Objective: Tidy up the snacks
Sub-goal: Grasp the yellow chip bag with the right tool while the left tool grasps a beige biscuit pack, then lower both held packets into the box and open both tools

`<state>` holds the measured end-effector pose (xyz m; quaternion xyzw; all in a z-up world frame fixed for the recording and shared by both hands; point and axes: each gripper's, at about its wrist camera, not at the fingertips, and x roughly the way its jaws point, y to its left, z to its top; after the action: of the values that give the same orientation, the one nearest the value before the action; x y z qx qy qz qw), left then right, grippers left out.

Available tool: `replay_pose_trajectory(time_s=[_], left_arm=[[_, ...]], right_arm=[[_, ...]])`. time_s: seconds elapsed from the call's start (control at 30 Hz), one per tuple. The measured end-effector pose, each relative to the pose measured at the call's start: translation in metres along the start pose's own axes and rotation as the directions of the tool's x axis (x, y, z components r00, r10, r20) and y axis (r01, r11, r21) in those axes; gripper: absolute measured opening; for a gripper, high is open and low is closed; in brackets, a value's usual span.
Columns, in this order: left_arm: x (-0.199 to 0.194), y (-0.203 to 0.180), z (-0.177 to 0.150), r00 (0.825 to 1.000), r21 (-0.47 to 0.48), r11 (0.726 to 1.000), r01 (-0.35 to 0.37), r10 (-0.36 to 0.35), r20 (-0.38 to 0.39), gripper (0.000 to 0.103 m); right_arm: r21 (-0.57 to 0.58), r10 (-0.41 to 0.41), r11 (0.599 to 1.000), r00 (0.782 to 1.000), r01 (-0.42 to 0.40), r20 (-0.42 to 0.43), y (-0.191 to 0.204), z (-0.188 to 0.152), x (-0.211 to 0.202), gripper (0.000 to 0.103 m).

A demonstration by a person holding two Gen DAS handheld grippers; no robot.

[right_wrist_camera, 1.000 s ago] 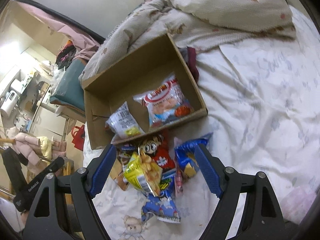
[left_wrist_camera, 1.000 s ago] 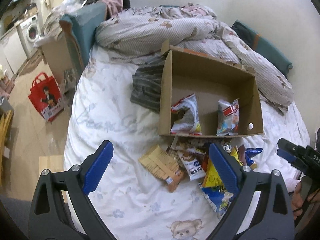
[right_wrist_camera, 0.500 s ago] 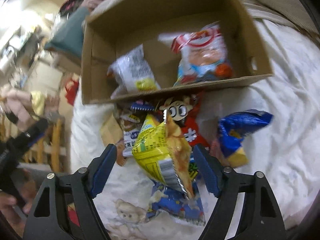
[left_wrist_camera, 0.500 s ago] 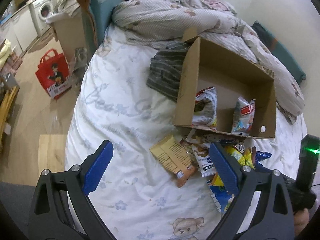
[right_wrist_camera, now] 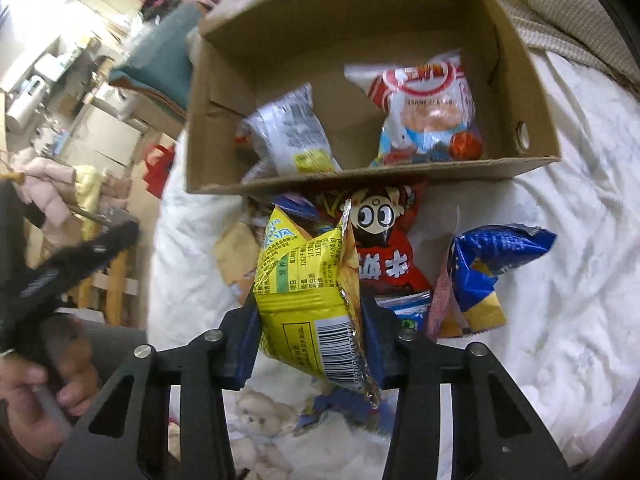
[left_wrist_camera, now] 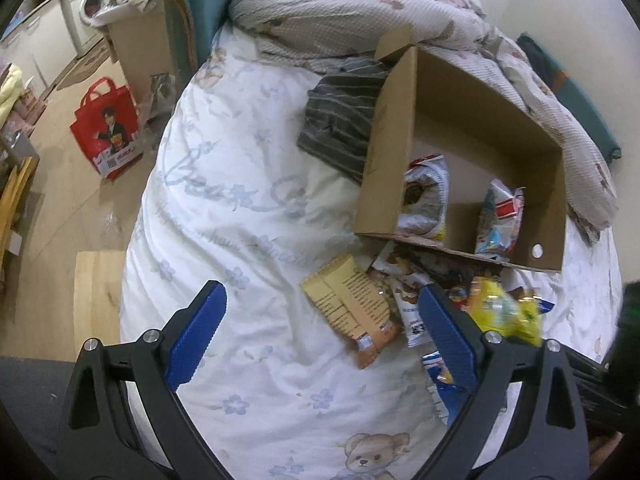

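Note:
My right gripper point(right_wrist_camera: 310, 334) is shut on a yellow snack bag point(right_wrist_camera: 312, 292) and holds it up above the pile; the bag also shows blurred in the left wrist view point(left_wrist_camera: 500, 312). A cardboard box point(right_wrist_camera: 400, 20) lies on the bed with a white bag point(right_wrist_camera: 292, 136) and a red-and-white bag point(right_wrist_camera: 428, 112) inside. In front of it lie a red cartoon bag point(right_wrist_camera: 384, 256) and a blue bag point(right_wrist_camera: 488, 264). My left gripper point(left_wrist_camera: 320, 332) is open and empty over the sheet, left of a tan packet point(left_wrist_camera: 352, 300). The box point(left_wrist_camera: 472, 96) stands beyond it.
A rumpled quilt point(left_wrist_camera: 360, 12) lies behind the box and a striped grey cloth point(left_wrist_camera: 344, 120) beside it. The bed's left edge drops to a wooden floor with a red bag point(left_wrist_camera: 108, 128). A washing machine point(left_wrist_camera: 88, 8) stands far left.
My right gripper has closed on the yellow bag and lifted it off the pile. My left gripper has drifted left and closer to the bed, still open.

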<state>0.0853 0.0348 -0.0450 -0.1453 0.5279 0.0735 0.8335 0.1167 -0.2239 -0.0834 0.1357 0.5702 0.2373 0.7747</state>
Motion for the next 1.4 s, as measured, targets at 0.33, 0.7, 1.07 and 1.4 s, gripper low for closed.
replay_pose_trajectory(time_s=[0.33,0.7,1.07,1.4], left_arm=[[0.063,0.007,-0.011,0.981,-0.077,0.997,-0.015,0.000,-0.192,0.092],[0.116,-0.033,-0.025,0.960,0.024,0.999,-0.046,0.051,-0.275,0.090],[0.109,-0.029,-0.027,0.967,0.032,0.999,-0.018,0.025,-0.255,0.042],[0.045,-0.011,-0.035,0.983,0.054,0.997,-0.053,0.061,-0.175,0.039]], right_arm=[[0.095,0.022,0.995,0.986,-0.038,0.166,-0.021,-0.002,-0.052,0.045],[0.143,0.011,0.989,0.985,-0.036,0.171,-0.033,-0.001,-0.052,0.046],[0.136,-0.008,0.991,0.985,-0.016,0.175,-0.028,0.000,-0.052,0.046],[0.154,-0.009,0.988,0.984,-0.018,0.178,-0.030,-0.002,-0.058,0.046]])
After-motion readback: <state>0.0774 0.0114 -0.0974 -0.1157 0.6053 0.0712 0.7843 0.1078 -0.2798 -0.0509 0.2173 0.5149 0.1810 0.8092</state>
